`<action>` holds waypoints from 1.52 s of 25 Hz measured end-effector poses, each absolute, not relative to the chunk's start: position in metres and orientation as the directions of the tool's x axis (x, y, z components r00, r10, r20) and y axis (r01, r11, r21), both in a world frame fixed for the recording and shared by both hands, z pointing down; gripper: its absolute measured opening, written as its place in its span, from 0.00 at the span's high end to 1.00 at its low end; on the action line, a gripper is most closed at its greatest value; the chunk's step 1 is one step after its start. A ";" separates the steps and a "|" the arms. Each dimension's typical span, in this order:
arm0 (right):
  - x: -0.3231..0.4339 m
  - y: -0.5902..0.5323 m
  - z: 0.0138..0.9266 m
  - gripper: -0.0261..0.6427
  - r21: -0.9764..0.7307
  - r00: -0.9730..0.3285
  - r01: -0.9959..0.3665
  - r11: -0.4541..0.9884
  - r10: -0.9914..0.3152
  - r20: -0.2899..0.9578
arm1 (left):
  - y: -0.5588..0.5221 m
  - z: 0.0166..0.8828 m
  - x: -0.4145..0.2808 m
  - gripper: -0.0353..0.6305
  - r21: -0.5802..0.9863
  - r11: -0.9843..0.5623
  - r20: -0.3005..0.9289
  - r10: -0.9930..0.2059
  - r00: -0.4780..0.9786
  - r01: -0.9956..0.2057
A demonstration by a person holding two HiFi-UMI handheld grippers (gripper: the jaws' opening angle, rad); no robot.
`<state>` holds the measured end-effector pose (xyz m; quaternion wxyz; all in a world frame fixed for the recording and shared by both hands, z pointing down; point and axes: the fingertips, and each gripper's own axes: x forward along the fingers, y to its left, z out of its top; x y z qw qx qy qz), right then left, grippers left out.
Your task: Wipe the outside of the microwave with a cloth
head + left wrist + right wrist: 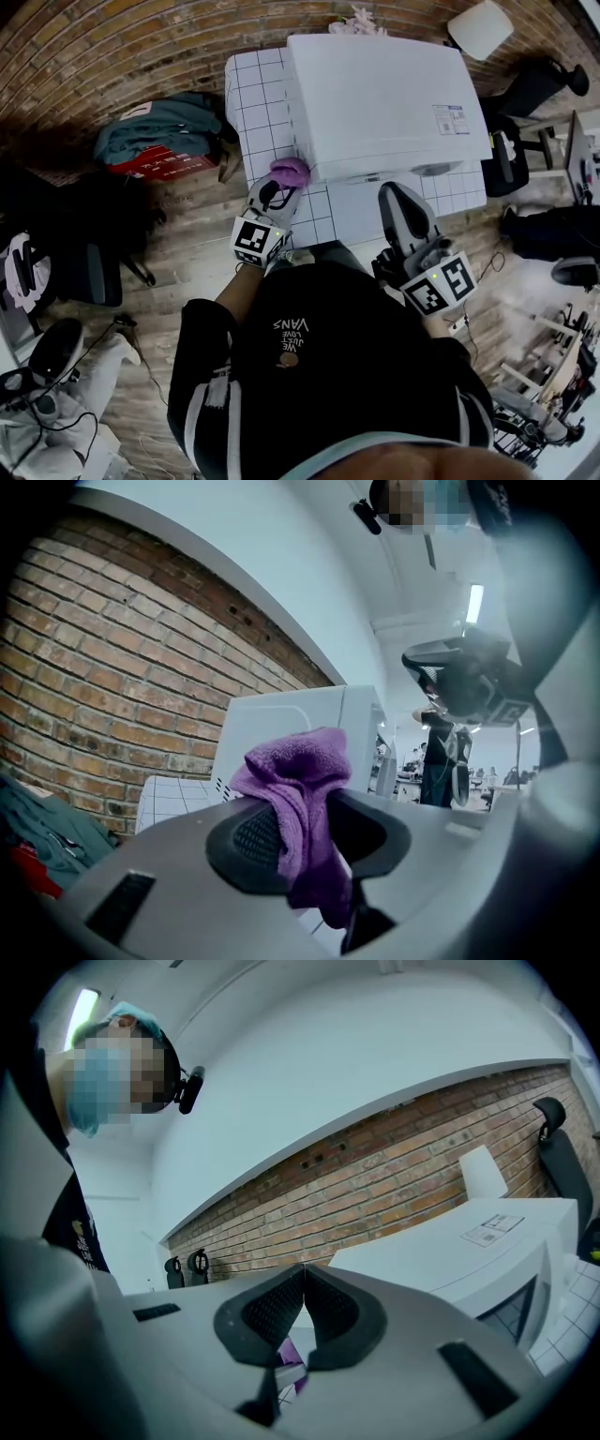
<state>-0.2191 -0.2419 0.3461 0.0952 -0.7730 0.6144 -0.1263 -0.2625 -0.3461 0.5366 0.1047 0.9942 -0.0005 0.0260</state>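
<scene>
The white microwave (375,98) stands on a white tiled table (258,112), its door facing me. A purple cloth (291,172) is bunched at the microwave's front left corner. My left gripper (281,187) is shut on the cloth (300,789), which folds over the jaws; the microwave's left side (281,733) is just ahead. My right gripper (398,202) hovers near the front of the microwave (487,1251), jaws shut and empty. A sliver of purple cloth (289,1354) shows below them.
A brick wall (112,56) runs behind the table. A grey and red bundle (159,145) lies on the floor to the left. Office chairs (525,84) stand at the right, cables and gear (47,412) at the lower left.
</scene>
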 end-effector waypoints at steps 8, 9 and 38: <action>-0.196 -0.252 0.342 0.96 -0.294 0.213 -0.928 -0.228 -0.974 0.083 | -0.377 0.541 -0.240 0.75 0.241 -0.970 0.053 -0.026 0.998 -0.038; -0.192 -0.254 0.342 0.96 -0.293 0.212 -0.929 -0.228 -0.974 0.085 | -0.384 0.542 -0.235 0.75 0.243 -0.969 0.055 -0.033 0.998 -0.046; -0.109 -0.270 0.342 0.96 -0.295 0.232 -0.920 -0.258 -0.965 0.121 | -0.558 0.539 -0.106 0.75 0.171 -0.967 0.087 -0.177 0.980 -0.190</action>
